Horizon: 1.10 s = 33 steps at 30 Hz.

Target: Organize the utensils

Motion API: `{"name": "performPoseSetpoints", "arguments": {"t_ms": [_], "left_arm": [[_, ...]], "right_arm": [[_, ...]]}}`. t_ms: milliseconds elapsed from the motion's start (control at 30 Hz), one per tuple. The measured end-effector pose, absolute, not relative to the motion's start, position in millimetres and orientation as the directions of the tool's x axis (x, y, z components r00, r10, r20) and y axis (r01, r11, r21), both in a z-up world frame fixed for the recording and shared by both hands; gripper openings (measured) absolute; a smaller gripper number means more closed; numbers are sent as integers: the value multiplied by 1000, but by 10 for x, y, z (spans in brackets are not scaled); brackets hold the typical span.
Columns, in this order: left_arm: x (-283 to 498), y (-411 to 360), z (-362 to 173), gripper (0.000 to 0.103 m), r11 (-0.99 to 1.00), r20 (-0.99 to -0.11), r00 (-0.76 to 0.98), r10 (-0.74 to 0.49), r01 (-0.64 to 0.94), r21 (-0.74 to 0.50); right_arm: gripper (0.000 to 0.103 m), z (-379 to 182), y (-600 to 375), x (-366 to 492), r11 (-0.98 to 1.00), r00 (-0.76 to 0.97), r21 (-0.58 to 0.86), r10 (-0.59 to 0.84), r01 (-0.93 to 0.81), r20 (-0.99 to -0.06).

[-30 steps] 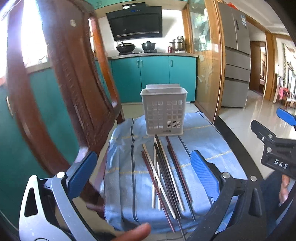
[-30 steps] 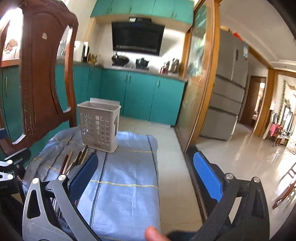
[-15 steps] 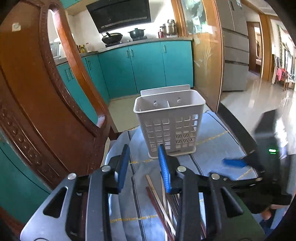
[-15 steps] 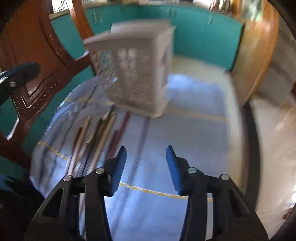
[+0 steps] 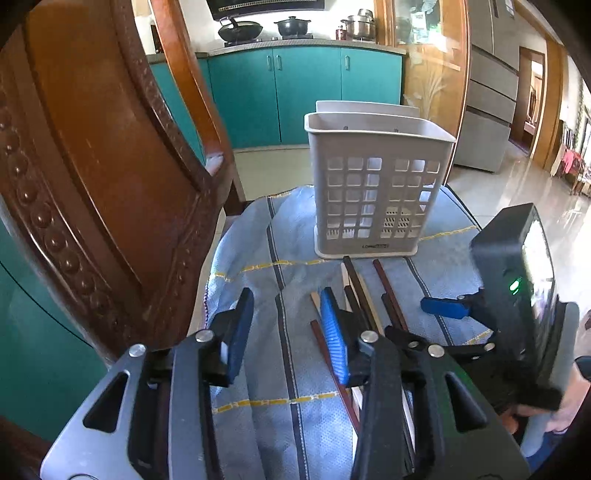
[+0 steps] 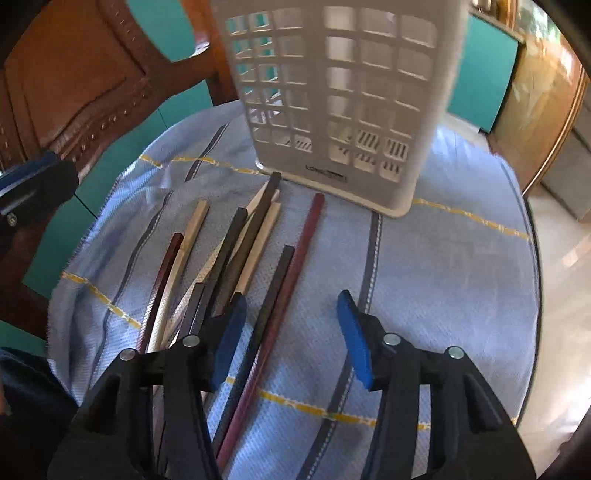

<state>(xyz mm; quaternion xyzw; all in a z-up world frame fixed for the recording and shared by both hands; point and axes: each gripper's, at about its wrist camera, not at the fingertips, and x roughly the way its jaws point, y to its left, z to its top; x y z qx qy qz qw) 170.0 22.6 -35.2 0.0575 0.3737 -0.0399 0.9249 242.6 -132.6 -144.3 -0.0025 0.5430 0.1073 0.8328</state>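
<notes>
- Grippers, left gripper (image 5: 286, 334) and right gripper (image 6: 290, 334), now low over the chopsticks (image 6: 258, 251) mid-cloth, jaws narrower than before, reopening slightly, gripping nothing.
- Holder (image 5: 378, 184) at the far edge looks empty; sorting has yet to begin.

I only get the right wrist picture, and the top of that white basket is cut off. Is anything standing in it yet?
Observer: The left wrist view shows the basket whole, and nothing sticks up above its rim.
Operator: What's the blue-and-black thing at my left edge?
Observer: The left gripper. Its jaws have just been opening a little, with only cloth between them, beside the chopsticks.
Operator: And behind the basket?
Observer: A kitchen counter with a wok on it.
</notes>
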Motion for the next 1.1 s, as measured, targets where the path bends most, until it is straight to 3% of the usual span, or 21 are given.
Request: {"name": "performPoseSetpoints", "arguments": {"t_ms": [133,200,267,500,1100], "left_arm": [[1682,231,-350,42,991,-697,716,-36,114,66],[1682,234,-350,42,992,-699,714,-43,116,57],[1690,236,-369,42,991,-704,709,-44,118,56],[1726,222,-503,44,991,-735,677,-44,123,53],[1806,-9,-777,48,981,-788,615,-44,174,82]], "right_arm": [[51,-1487,-1250,2497,984,401,70,132,-166,-906],[29,-1479,-1279,2514,985,403,78,135,-154,-905],[19,-1473,-1348,2526,985,395,101,148,-137,-907],[13,-1468,-1761,2490,969,344,245,240,-29,-908],[13,-1519,-2228,2303,954,351,286,239,88,-905]]}}
